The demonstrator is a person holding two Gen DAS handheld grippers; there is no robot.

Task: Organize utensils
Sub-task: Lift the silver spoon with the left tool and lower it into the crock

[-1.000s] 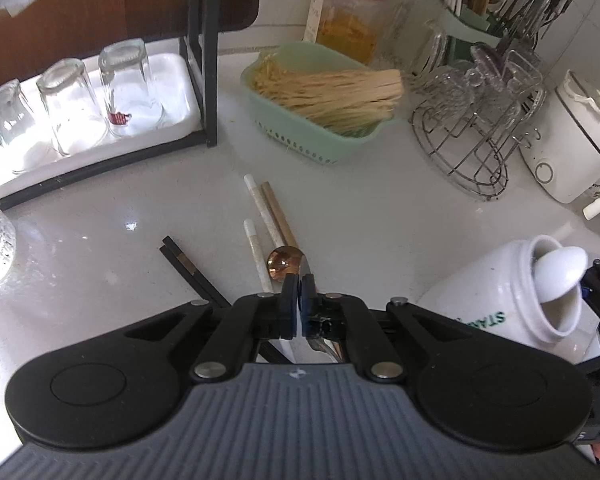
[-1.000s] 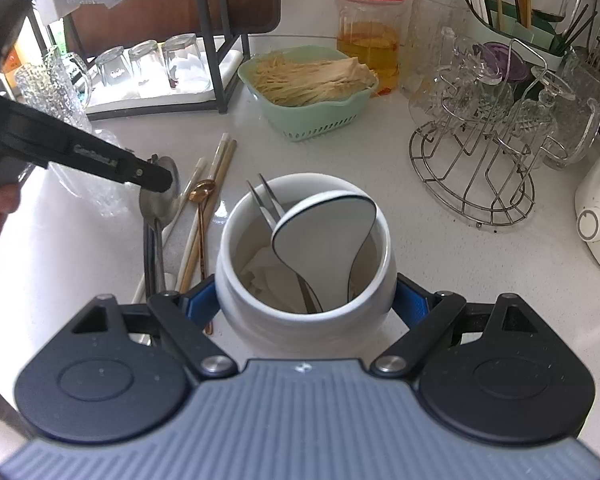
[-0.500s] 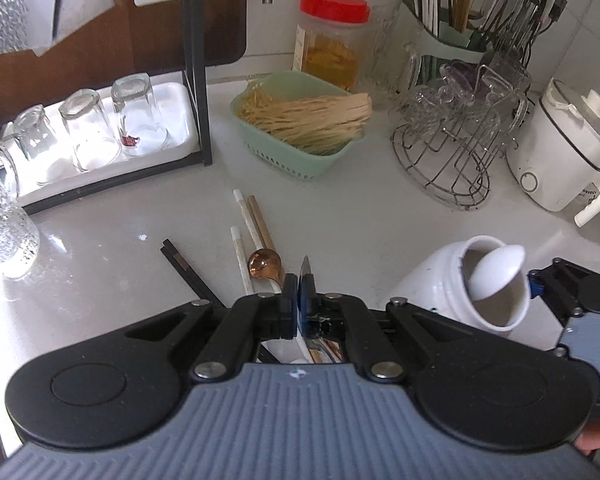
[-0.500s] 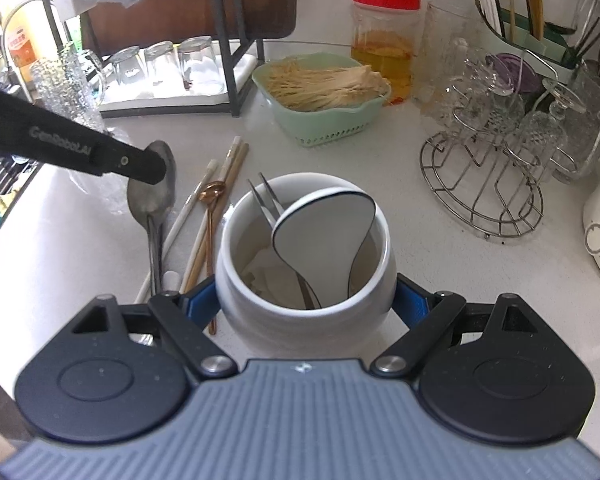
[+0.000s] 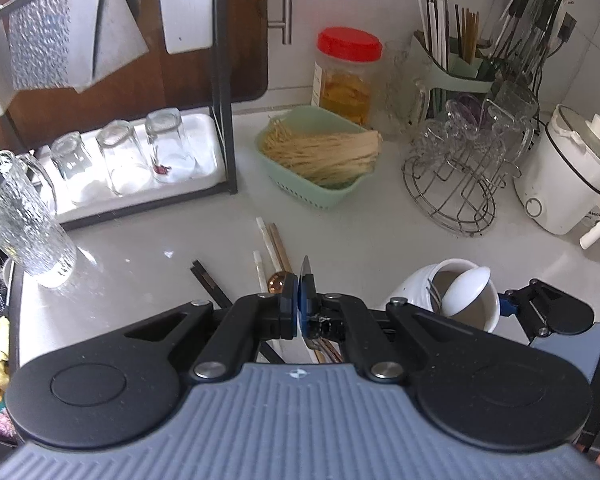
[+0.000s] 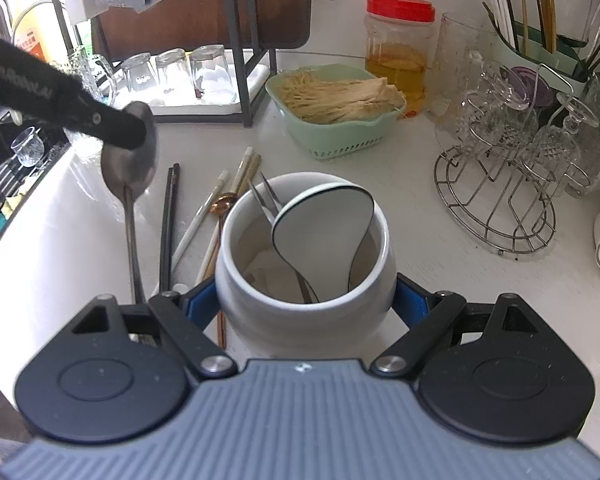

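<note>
My left gripper (image 5: pixel 299 304) is shut on the bowl of a silver spoon (image 6: pixel 130 160). The spoon hangs handle-down above the counter, left of the white ceramic jar (image 6: pixel 300 272). In the left wrist view only the bowl's thin edge (image 5: pixel 305 274) shows between the pads. My right gripper (image 6: pixel 304 300) is shut on the jar, its blue pads on both sides. Inside the jar stand a white ladle (image 6: pixel 324 228) and fork tines (image 6: pixel 266 200). Black chopsticks (image 6: pixel 168 220), white chopsticks (image 6: pixel 198 220) and a copper spoon (image 6: pixel 222 205) lie on the counter left of the jar.
A green basket of pale sticks (image 6: pixel 332 112) and a red-lidded jar (image 6: pixel 400 52) stand behind. A wire rack of glasses (image 6: pixel 500 184) is at the right, beside a white cooker (image 5: pixel 568 176). A black shelf with upturned glasses (image 6: pixel 180 76) and a ribbed glass (image 5: pixel 24 232) stand left.
My left gripper has risen with the silver spoon, which now hangs higher above the counter. The right gripper and the jar have stayed where they were.
</note>
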